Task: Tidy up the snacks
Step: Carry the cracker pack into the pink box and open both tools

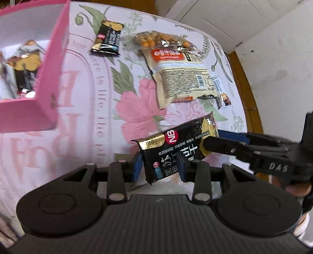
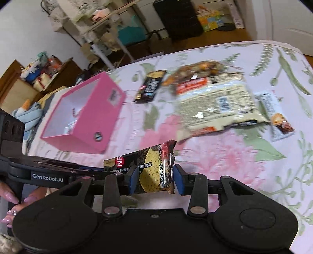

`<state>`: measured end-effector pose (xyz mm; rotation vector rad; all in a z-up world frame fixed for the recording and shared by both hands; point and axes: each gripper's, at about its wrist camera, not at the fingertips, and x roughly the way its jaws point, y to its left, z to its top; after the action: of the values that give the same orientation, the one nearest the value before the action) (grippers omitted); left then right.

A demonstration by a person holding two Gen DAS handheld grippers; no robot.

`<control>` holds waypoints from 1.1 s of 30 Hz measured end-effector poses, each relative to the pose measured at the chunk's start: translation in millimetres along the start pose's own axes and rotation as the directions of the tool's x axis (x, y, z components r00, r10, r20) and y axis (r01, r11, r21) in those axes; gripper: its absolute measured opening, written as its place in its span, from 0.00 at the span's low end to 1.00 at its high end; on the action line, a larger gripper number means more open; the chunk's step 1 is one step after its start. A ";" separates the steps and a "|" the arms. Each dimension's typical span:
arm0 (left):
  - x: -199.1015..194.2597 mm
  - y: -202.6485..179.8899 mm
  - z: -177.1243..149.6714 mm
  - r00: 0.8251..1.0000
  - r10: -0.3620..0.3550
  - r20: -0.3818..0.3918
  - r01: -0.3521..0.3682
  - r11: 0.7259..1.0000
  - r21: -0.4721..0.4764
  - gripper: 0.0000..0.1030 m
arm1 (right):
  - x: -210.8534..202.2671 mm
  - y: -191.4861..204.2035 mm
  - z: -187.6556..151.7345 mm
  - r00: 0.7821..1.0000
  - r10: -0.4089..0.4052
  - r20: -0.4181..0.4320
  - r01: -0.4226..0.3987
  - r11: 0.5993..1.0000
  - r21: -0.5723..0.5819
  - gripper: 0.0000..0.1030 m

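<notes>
A black and gold cracker packet [image 1: 172, 150] [image 2: 152, 172] hangs above the floral tablecloth [image 1: 88, 117], gripped at both ends. My left gripper [image 1: 160, 166] is shut on its near end between blue pads. My right gripper [image 2: 155, 175] is shut on the other end and comes in from the right in the left wrist view [image 1: 213, 139]. The pink box [image 1: 49, 78] [image 2: 93, 121] stands open at the left with packets [image 1: 25, 64] inside. On the cloth lie a second black packet [image 1: 107, 39] [image 2: 149, 88], a peanut bag [image 1: 162, 41], a cream bag [image 1: 182, 82] [image 2: 215, 103] and a small white bar [image 1: 221, 91] [image 2: 273, 115].
The table's wooden edge [image 1: 244, 88] runs close behind the snacks, with a white wall beyond. Past the table's far side stand a cluttered shelf [image 2: 109, 29] and a black case [image 2: 176, 17]. A hand with pink nails [image 2: 11, 195] holds the left gripper's handle.
</notes>
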<state>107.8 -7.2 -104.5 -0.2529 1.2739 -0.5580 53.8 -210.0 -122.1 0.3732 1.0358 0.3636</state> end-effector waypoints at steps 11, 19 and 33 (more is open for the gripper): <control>-59.5 37.5 -16.3 0.997 0.046 0.058 -0.045 0.999 -0.021 0.34 | 16.7 61.3 12.8 0.997 0.063 -0.049 -0.068 0.991 -0.117 0.42; -130.6 74.1 -6.5 0.981 0.073 0.182 -0.074 0.997 -0.001 0.35 | 30.9 118.1 41.5 0.990 0.132 -0.050 -0.139 0.969 -0.203 0.36; -157.4 156.2 41.4 0.922 0.286 0.262 -0.249 0.954 -0.167 0.40 | 119.1 182.1 98.3 0.973 0.210 -0.092 -0.224 0.956 -0.188 0.36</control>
<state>157.8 201.9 -36.4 -0.2523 1.0434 -0.1934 174.3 -7.6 -83.0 0.2974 1.0197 0.6769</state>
